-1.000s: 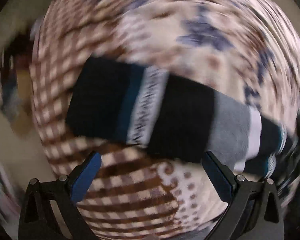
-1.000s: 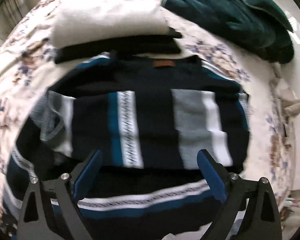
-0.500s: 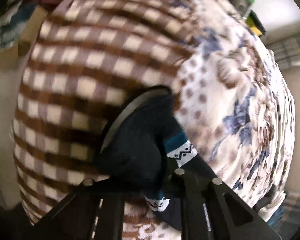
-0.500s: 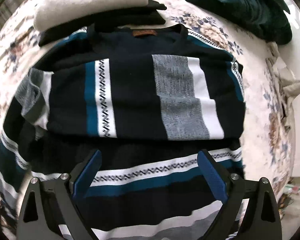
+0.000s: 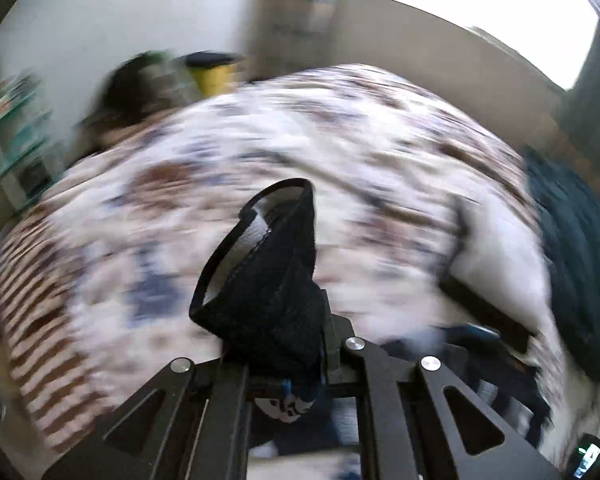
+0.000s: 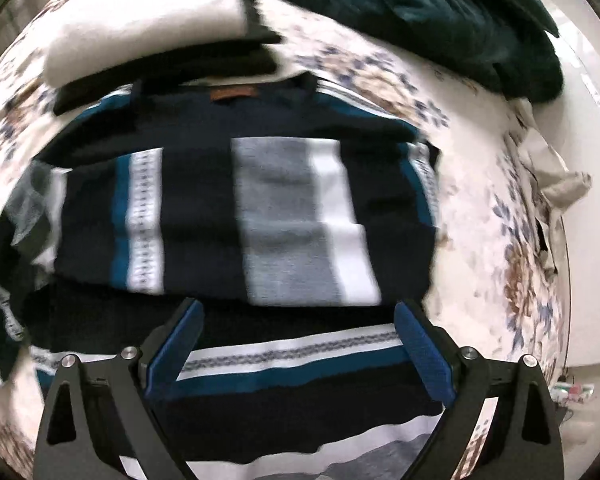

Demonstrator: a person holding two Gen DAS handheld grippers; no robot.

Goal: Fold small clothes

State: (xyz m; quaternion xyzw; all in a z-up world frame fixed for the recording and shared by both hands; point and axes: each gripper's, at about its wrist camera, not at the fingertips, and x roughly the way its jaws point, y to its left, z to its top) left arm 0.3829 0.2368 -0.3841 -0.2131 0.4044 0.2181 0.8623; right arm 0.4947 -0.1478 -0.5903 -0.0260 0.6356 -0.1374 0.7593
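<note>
clamping a dark cuff (image 5: 276, 280), the left gripper (image 5: 300, 364) has its fingers pinched together on the knit, the fabric bunched up right between and ahead of the tips, its open rim curling up in front of them. beyond the tips the view is badly smeared; a floral bedspread (image 5: 360, 152) fills it, with what looks like a pale folded pile (image 5: 500, 264) to the right of the fingers. this cuff probably belongs to the sweater's sleeve, though the blur keeps me from tracing it back.

in the right view, the right gripper (image 6: 298, 344) hangs with fingers spread wide and nothing between the blue pads (image 6: 422, 354). the striped sweater (image 6: 240, 216) lies flat on the bedspread just ahead of and beneath the tips, a folded panel of vertical bands across the body, horizontal stripes of the hem nearer the fingers. past it, a cream and black stack (image 6: 148, 40) sits already folded, and a green garment (image 6: 440, 12) lies heaped far right.

judging by this, some pieces are done; the sweater is mid-fold, one part tucked in, the sleeve to bring across and the body to double over remaining.
</note>
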